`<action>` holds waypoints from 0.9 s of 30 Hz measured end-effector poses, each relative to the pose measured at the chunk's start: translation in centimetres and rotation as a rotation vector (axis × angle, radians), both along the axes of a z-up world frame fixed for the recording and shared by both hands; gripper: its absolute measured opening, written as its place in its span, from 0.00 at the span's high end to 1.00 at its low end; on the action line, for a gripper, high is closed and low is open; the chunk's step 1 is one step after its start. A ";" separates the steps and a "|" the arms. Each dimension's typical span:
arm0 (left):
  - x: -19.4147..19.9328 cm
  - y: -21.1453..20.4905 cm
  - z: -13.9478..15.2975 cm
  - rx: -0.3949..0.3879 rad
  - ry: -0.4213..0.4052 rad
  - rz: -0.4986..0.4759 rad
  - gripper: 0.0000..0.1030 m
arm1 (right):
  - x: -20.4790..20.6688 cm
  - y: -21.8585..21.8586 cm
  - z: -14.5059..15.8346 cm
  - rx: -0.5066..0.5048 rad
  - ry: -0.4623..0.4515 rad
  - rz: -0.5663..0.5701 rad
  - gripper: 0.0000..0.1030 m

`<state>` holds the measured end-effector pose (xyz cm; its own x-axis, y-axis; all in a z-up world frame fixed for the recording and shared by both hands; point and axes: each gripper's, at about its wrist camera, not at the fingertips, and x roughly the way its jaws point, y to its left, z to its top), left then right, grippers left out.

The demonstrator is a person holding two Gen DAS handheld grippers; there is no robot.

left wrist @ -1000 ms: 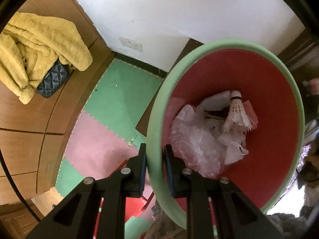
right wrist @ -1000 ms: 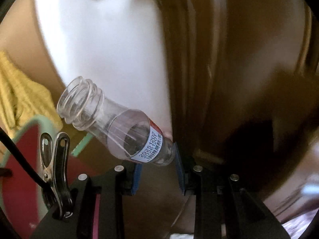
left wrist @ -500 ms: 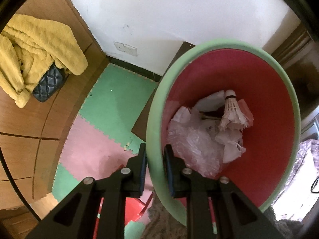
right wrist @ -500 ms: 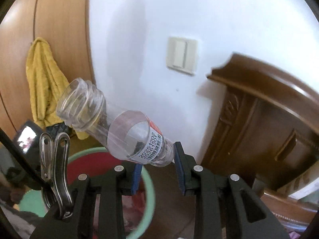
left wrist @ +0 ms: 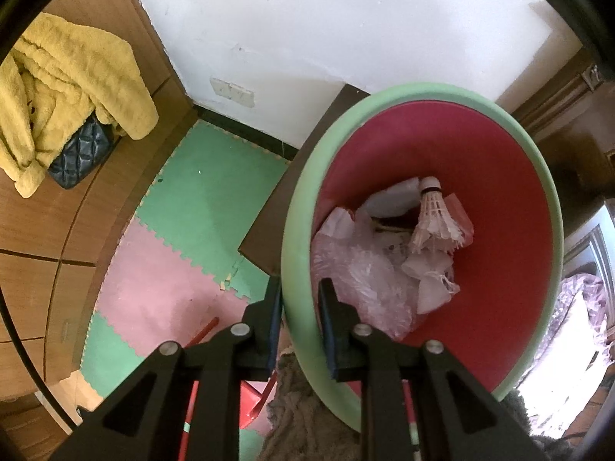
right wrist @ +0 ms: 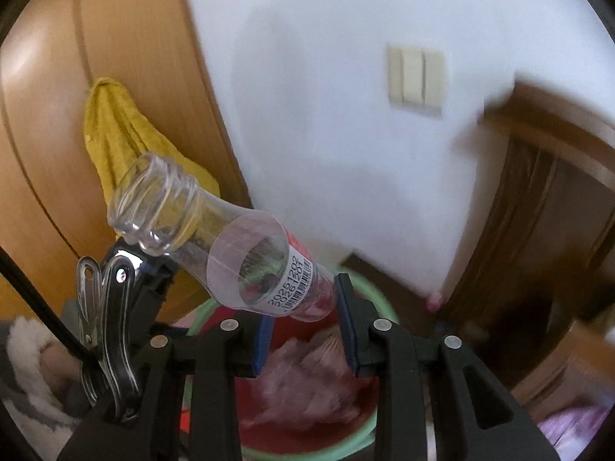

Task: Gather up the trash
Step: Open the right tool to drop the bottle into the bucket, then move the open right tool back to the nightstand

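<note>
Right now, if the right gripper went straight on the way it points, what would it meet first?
Probably the trash bin just ahead and below: the right gripper, holding the clear bottle, aims at its crumpled plastic. Depth is unclear.

Daylit, fisheye-warped — right view blurred (motion)

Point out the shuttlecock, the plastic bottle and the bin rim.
shuttlecock (left wrist: pixel 436 219): left wrist view, feather skirt.
plastic bottle (right wrist: pixel 246 261): right wrist view, clear shoulder above the label.
bin (left wrist: pixel 296 230): left wrist view, green rim, left side.

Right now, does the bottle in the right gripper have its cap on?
No, the clear bottle held by the right gripper shows an open threaded neck.
</note>
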<state>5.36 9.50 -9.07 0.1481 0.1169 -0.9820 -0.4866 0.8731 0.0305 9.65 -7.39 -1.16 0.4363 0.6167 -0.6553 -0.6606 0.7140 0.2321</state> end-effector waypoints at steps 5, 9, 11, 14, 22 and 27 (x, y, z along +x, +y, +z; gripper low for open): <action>-0.2 0.2 0.0 -0.010 -0.014 0.007 0.81 | 1.7 0.3 -2.8 -0.005 0.170 -0.045 0.70; -0.3 0.3 0.1 -0.017 -0.016 0.015 0.81 | 1.5 0.7 -3.3 -0.020 0.181 -0.032 0.70; -0.3 0.3 0.1 -0.016 -0.015 0.014 0.81 | 1.3 1.2 -3.1 -0.029 0.172 -0.014 0.70; -0.3 0.3 0.1 -0.020 -0.017 0.019 0.81 | 1.2 2.0 -2.7 -0.045 0.153 0.019 0.70; -0.4 0.3 0.2 -0.020 -0.019 0.014 0.81 | 1.4 3.9 -2.7 -0.077 0.158 0.104 0.70; -0.4 0.2 0.2 -0.022 -0.020 0.015 0.81 | 1.5 4.0 -2.9 -0.070 0.145 0.114 0.28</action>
